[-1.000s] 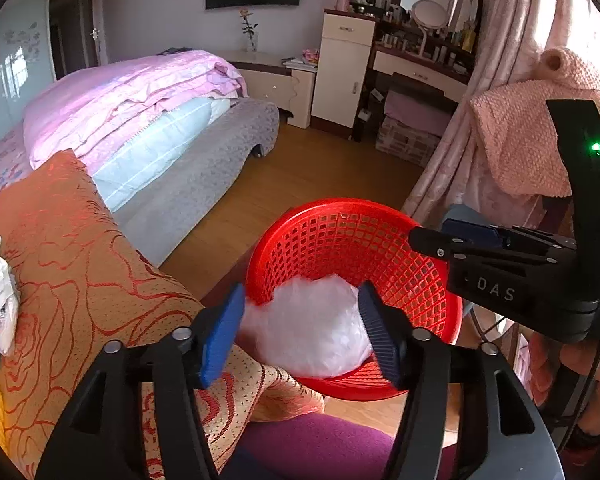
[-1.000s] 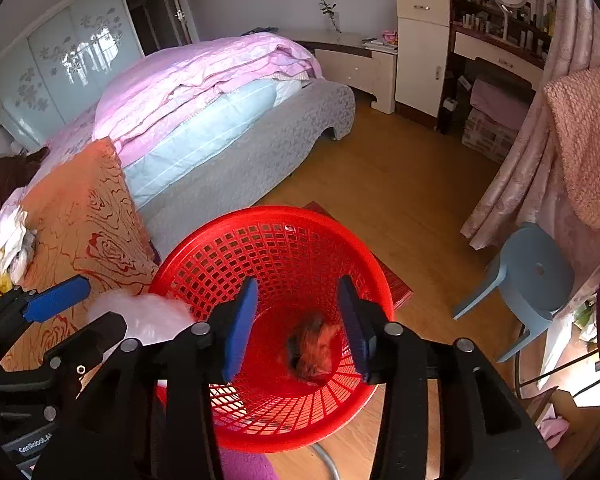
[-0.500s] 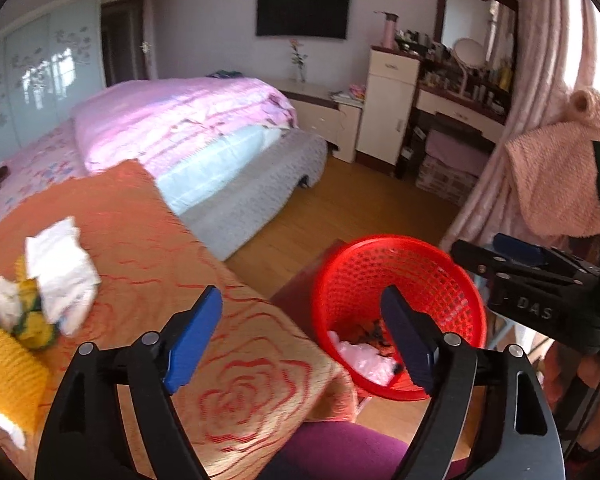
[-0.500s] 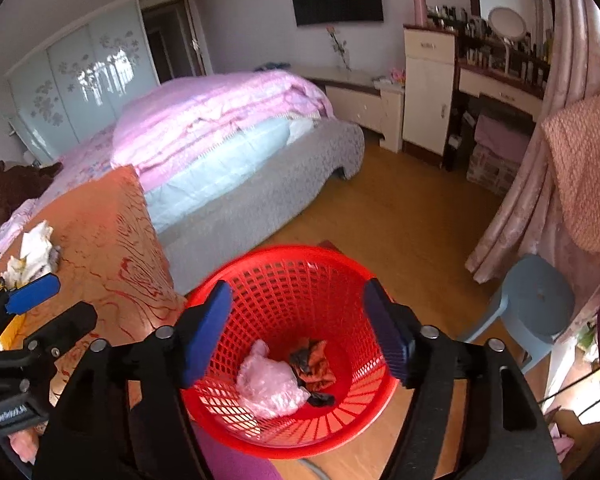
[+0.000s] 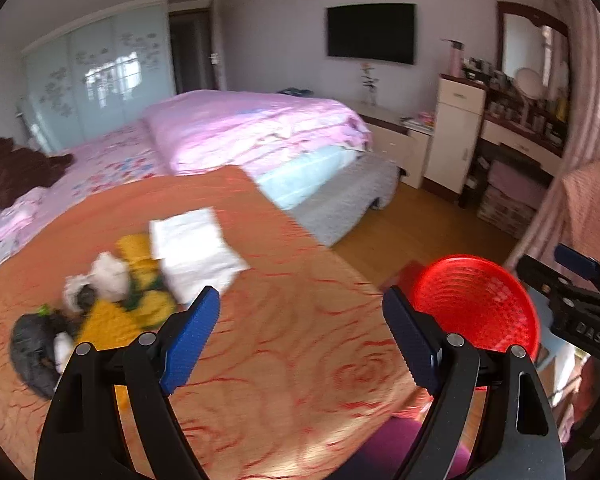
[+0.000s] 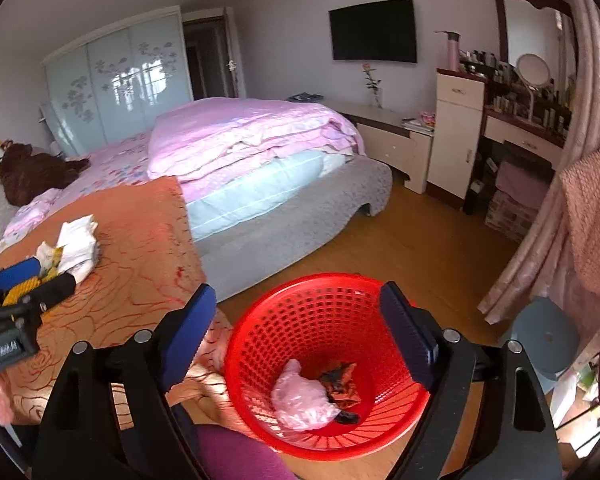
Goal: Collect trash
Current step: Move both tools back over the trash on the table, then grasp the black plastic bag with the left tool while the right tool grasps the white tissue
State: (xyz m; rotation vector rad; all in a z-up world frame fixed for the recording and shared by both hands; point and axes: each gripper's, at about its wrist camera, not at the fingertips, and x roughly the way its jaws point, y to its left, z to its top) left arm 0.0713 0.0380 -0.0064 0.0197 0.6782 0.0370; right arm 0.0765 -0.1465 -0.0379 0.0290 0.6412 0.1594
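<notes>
Lying up and to the left of the left gripper (image 5: 300, 344), the remaining trash is seen as a loose cluster on the orange patterned cloth (image 5: 284, 344) — a white folded wad (image 5: 192, 252), a crumpled white scrap (image 5: 108, 276), yellow knitted pieces (image 5: 140, 304) and a dark bag (image 5: 32, 348) at the near-left end. The cluster's long axis is judged to run from that dark bag away toward the white wad, slantwise to the line the gripper points along. The left gripper's jaws have just been opening and now stand wide, nothing between them but bare cloth. The right gripper (image 6: 300, 340) is held over the red basket (image 6: 260, 320), its jaws likewise just opened and wide, with nothing gripped; a pink plastic bag (image 6: 300, 400) and an orange-and-dark wrapper (image 6: 340, 380) lie in the basket's bottom, well below the pads. In the right wrist view the left gripper (image 6: 20, 280) is seen just beside the cluster, so the left hand is judged the nearer one — the right would have to cross the cloth. A leftward reach, with some turning of the wrist, is probably called for.
</notes>
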